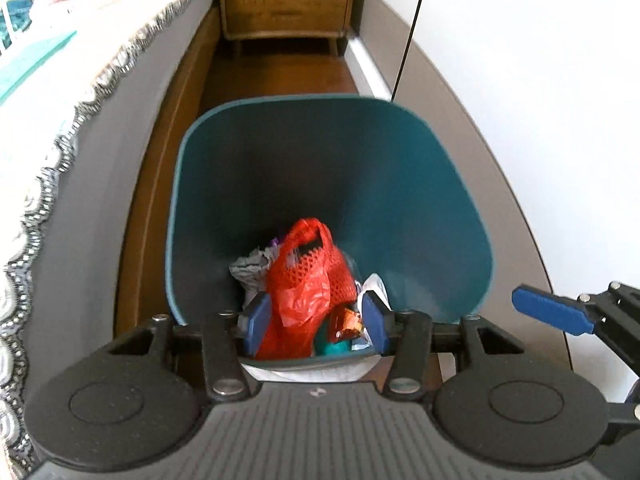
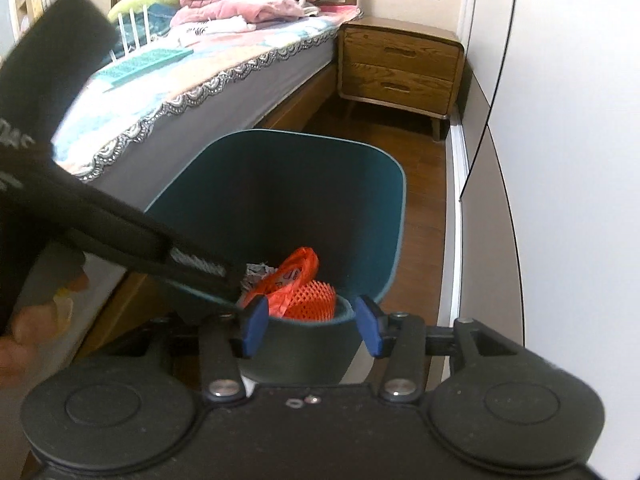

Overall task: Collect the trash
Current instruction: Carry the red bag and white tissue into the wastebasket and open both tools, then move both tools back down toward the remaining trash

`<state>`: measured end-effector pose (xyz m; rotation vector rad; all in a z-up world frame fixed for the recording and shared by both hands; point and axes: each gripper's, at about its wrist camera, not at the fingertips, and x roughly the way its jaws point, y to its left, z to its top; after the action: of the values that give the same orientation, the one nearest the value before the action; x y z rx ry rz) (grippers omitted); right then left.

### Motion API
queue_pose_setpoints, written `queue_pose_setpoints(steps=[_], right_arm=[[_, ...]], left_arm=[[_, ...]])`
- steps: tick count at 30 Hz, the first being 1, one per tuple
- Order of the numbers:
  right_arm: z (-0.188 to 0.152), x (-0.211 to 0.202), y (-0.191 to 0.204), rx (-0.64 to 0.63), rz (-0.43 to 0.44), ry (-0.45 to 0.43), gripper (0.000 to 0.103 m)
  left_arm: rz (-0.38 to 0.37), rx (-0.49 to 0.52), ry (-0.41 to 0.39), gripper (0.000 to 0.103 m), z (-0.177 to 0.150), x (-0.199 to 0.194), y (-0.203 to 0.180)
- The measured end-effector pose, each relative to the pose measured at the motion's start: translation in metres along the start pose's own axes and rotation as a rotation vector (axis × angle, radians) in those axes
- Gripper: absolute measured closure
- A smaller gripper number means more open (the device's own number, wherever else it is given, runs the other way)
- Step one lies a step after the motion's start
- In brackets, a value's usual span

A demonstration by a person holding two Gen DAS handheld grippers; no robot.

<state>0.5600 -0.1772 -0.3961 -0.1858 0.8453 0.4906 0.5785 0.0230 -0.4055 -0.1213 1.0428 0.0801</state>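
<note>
A teal trash bin (image 1: 420, 184) stands on the wood floor between the bed and the wall; it also shows in the right wrist view (image 2: 280, 184). Inside lie a red plastic bag (image 1: 300, 292) with red mesh, grey crumpled paper (image 1: 248, 268), a shiny wrapper and white scraps. The red bag also shows in the right wrist view (image 2: 296, 280). My left gripper (image 1: 316, 320) is open and empty just above the bin's near rim. My right gripper (image 2: 312, 326) is open and empty, outside the near rim. One of its blue fingers (image 1: 552, 310) shows at the right in the left wrist view.
A bed (image 2: 168, 92) with a lace-edged cover and folded clothes runs along the left. A wooden nightstand (image 2: 400, 68) stands at the far end. A white wall (image 2: 560, 160) with a black cable is on the right. The left gripper's body (image 2: 100, 216) crosses the right view.
</note>
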Motion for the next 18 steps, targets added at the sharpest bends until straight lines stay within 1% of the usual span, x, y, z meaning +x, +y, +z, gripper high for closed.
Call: queue_pose_setpoints(steps=[4, 5, 7, 10, 13, 15, 18], right_arm=[[-0.019, -0.013, -0.008, 0.050, 0.009, -0.008, 0.051], [-0.025, -0.016, -0.011, 0.060, 0.007, -0.009, 0.051], [-0.039, -0.020, -0.014, 0.077, 0.002, -0.004, 0.048], [-0.062, -0.024, -0.015, 0.091, -0.006, 0.018, 0.046], [-0.093, -0.021, -0.018, 0.101, -0.013, 0.058, 0.044], [-0.115, -0.015, -0.020, 0.105, -0.015, 0.094, 0.043], [-0.153, -0.001, -0.021, 0.116, -0.021, 0.160, 0.040]], left_arm=[[-0.008, 0.018, -0.052, 0.053, -0.021, -0.022, -0.002], [-0.009, 0.019, -0.056, 0.049, -0.027, -0.026, -0.002], [-0.003, 0.015, -0.055, 0.049, -0.043, -0.031, -0.004], [0.000, 0.011, -0.018, 0.048, -0.074, -0.030, -0.001], [-0.010, -0.009, 0.050, 0.048, -0.105, -0.017, 0.000], [-0.014, -0.026, 0.093, 0.042, -0.127, -0.005, -0.001], [-0.021, -0.044, 0.148, 0.037, -0.156, 0.017, -0.004]])
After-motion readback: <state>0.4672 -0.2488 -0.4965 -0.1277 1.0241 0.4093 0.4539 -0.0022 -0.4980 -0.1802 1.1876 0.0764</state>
